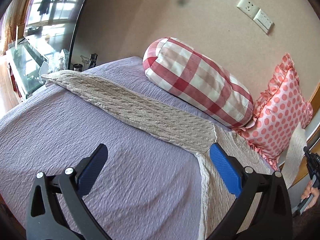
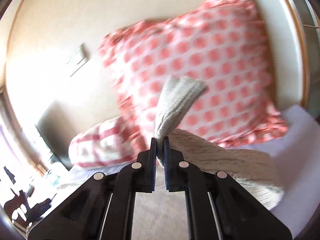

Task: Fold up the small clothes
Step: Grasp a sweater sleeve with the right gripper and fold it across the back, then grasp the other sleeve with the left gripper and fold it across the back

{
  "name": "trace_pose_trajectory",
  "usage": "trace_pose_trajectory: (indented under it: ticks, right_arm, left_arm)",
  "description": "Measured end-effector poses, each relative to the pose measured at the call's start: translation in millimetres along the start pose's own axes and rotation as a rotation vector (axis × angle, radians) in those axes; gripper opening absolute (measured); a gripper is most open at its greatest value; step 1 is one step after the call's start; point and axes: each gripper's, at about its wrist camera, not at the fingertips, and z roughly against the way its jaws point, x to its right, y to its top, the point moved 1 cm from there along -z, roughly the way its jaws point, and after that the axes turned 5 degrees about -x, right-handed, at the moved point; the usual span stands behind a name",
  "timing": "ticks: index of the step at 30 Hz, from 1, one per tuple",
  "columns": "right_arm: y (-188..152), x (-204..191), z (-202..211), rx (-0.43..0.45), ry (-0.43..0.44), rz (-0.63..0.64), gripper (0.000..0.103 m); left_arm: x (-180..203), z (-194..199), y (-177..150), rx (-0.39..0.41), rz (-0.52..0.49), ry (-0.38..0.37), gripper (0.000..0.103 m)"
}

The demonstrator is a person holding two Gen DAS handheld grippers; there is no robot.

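Right tool (image 2: 159,142) pinching sweater (image 2: 176,104).

Right wrist view is motion-blurred: polka-dot cushion (image 2: 200,60) and checked bolster (image 2: 100,142) smeared, wall plate (image 2: 77,60) unreadable. Bottom left there blown out, I can't identify the dark clutter (image 2: 24,206). Left view cuts the sweater (image 1: 218,190) body at the bottom edge. Right gripper (image 1: 313,168) mostly cropped at the right edge; items by the mirror (image 1: 84,64) too small.

A cream cable-knit sweater (image 1: 152,116) lies flat, one sleeve stretched out, the other sleeve's (image 2: 176,104) cuff lifted.
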Motion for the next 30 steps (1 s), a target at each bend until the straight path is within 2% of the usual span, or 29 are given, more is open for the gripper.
trace_pose_trajectory:
  ticks: [2, 3, 4, 5, 7, 9, 13, 14, 19, 22, 23, 24, 26, 28, 30]
  right_arm:
    - [-29, -42, -54, -0.194, 0.048, 0.061, 0.008]
    - [-42, -56, -71, -0.267, 0.048, 0.082, 0.008]
    - [-49, -64, -78, -0.302, 0.044, 0.091, 0.008]
    - [-51, -67, -77, -0.303, 0.052, 0.092, 0.010]
    - [-50, -62, -59, -0.240, 0.047, 0.088, 0.021]
    - [-44, -50, -35, -0.170, 0.029, 0.068, 0.049]
    - [-41, -23, -6, -0.118, -0.026, 0.025, 0.050]
    - [-43, -15, -1, -0.114, -0.037, 0.012, 0.050]
    - [-58, 8, 7, -0.112, -0.076, -0.020, 0.052]
    - [-62, 14, 9, -0.105, -0.077, -0.033, 0.055]
    - [-63, 16, 11, -0.103, -0.074, -0.039, 0.055]
    - [-64, 19, 13, -0.101, -0.072, -0.044, 0.055]
    - [-64, 22, 19, -0.091, -0.071, -0.048, 0.057]
    - [-62, 27, 28, -0.071, -0.084, -0.042, 0.061]
    - [-58, 33, 39, -0.036, -0.107, -0.036, 0.061]
  left_arm:
    - [-14, -10, 13, -0.028, 0.054, -0.031, 0.101]
    - [-21, -15, 20, -0.036, 0.080, -0.022, 0.101]
    - [-28, -17, 27, -0.032, 0.094, -0.003, 0.101]
    - [-35, -19, 34, -0.028, 0.103, 0.025, 0.101]
    - [-49, -25, 44, -0.027, 0.114, 0.073, 0.101]
    - [-65, -33, 55, -0.046, 0.145, 0.096, 0.100]
    - [-110, -53, 71, -0.113, 0.318, 0.065, 0.080]
    - [-119, -51, 74, -0.084, 0.358, 0.045, 0.078]
    - [-160, -57, 92, -0.065, 0.509, -0.020, 0.057]
    - [-178, -64, 100, -0.079, 0.566, 0.000, 0.028]
    - [-184, -67, 101, -0.092, 0.584, 0.020, 0.007]
    - [-187, -67, 103, -0.091, 0.588, 0.015, 0.007]
    - [-172, -61, 111, -0.093, 0.508, 0.084, 0.006]
    - [-126, -44, 125, -0.048, 0.325, 0.155, 0.006]
    - [-60, -30, 137, -0.016, 0.135, 0.147, 0.006]
